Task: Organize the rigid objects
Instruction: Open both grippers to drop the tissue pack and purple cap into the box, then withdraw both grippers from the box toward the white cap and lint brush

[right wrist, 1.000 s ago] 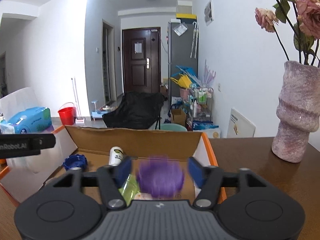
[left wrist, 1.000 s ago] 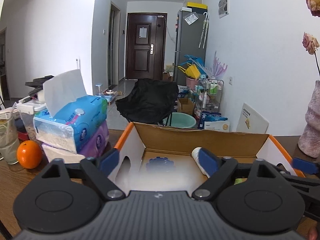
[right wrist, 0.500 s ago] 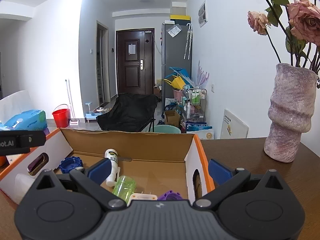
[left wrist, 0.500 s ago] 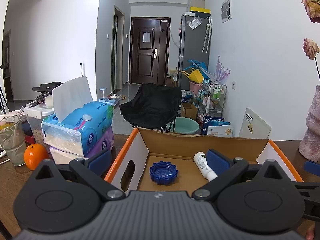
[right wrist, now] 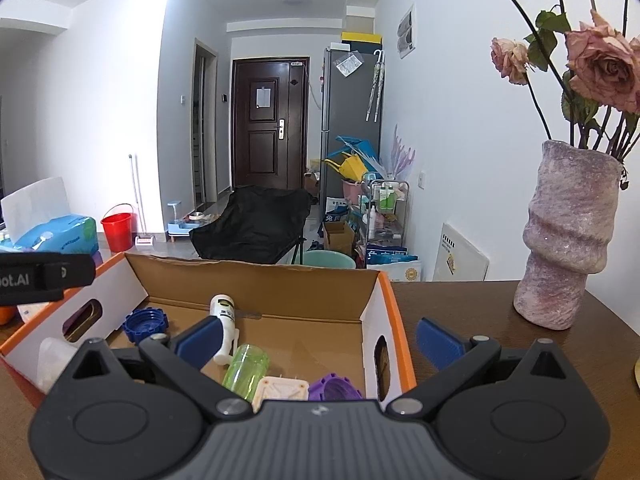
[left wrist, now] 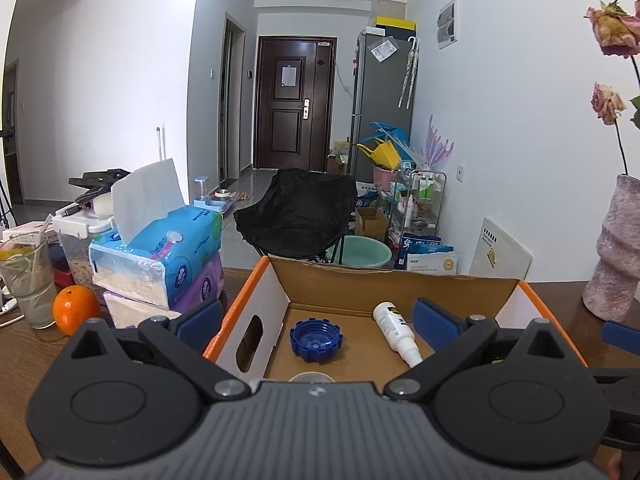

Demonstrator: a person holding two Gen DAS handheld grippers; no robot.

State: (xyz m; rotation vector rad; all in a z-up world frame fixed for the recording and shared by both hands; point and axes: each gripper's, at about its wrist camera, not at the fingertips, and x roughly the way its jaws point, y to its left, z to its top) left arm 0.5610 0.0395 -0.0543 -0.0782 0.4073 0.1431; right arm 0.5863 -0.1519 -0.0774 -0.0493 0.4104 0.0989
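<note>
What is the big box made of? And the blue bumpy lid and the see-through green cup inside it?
The box looks like cardboard: brown, matte inside, with a torn raw top edge, and white outside with orange trim. The blue lid seems to be hard plastic, a little shiny, with moulded notches round its rim. The green cup is probably clear plastic too, since the box floor shows through it.

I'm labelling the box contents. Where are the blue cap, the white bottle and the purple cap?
blue cap [left wrist: 316,339]: left wrist view, its hollow centre.
white bottle [left wrist: 390,324]: left wrist view, its labelled body.
purple cap [right wrist: 335,388]: right wrist view, its visible top.
</note>
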